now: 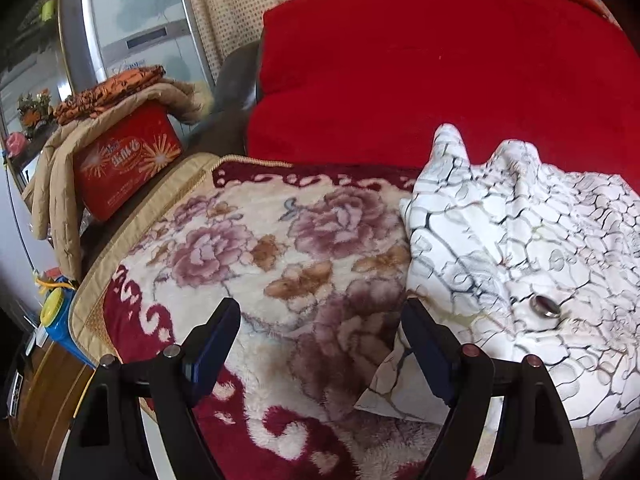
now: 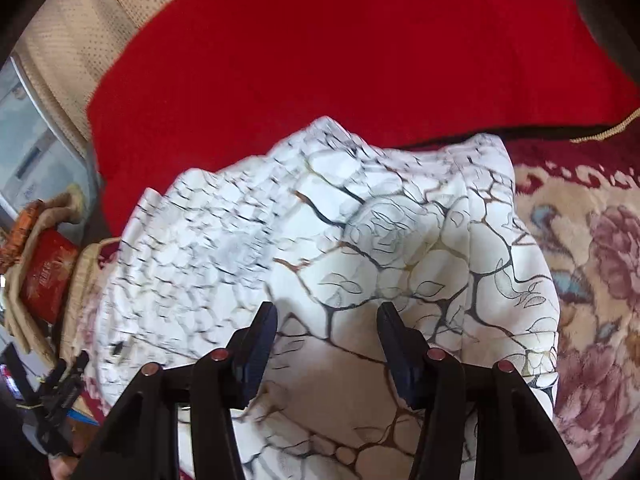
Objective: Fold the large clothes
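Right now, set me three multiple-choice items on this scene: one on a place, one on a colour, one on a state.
1. Where does the white garment lie?
A. On the floral blanket
B. On the red box
C. On the floor

2. What colour is the cushion behind the garment?
A. Blue
B. Red
C. Green

3. How does the left hand-held gripper stand?
A. Shut on the garment
B. Shut on the blanket
C. Open, holding nothing

Key: 1 A, the garment rests on the blanket beside the cushion. 2 B, the cushion is plainly red. 3 C, its fingers stand wide apart with only blanket showing between them.
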`<state>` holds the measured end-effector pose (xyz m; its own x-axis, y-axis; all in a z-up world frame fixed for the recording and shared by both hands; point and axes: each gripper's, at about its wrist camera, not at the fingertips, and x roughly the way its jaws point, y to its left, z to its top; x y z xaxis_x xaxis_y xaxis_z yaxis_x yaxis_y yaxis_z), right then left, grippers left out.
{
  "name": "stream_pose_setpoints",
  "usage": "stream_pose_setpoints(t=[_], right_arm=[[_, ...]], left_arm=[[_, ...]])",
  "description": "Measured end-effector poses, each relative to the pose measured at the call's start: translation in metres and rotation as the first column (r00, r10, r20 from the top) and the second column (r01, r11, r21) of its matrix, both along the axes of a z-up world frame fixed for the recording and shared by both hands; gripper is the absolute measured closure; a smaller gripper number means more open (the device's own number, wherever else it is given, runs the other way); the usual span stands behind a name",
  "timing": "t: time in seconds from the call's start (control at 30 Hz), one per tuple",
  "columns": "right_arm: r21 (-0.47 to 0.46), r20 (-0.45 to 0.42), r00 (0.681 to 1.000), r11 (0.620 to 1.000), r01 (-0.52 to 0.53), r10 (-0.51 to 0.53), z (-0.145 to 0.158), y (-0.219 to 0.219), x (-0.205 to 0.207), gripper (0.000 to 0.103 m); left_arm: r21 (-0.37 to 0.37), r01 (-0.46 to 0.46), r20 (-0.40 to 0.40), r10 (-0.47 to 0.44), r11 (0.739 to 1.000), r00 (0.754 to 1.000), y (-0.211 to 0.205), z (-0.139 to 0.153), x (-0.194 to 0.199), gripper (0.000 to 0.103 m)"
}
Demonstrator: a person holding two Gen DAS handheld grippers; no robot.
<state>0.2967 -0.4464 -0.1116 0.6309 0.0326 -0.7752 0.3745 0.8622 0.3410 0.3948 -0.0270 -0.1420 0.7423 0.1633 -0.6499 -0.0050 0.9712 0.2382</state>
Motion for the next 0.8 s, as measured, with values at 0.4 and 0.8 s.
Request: stream_pose_setpoints(t=[0.4,0.8], right_arm=[[-0.055,0.179,0.973,0.989,-0.14,0.148,0.034,0.03,-0.016,0.041],[-0.024,0.186,0.875,0.893,-0.45,0.446,0.022,0.127,-0.016,0.041]], left_arm=[[0.002,0.051,0.071,-0.051,0.999,0.996,-0.02,0.015,-0.014,0.02],[0.014,0.085,0.066,-0.086,0.996,0.994,-0.033,0.011,-0.02,0.02]])
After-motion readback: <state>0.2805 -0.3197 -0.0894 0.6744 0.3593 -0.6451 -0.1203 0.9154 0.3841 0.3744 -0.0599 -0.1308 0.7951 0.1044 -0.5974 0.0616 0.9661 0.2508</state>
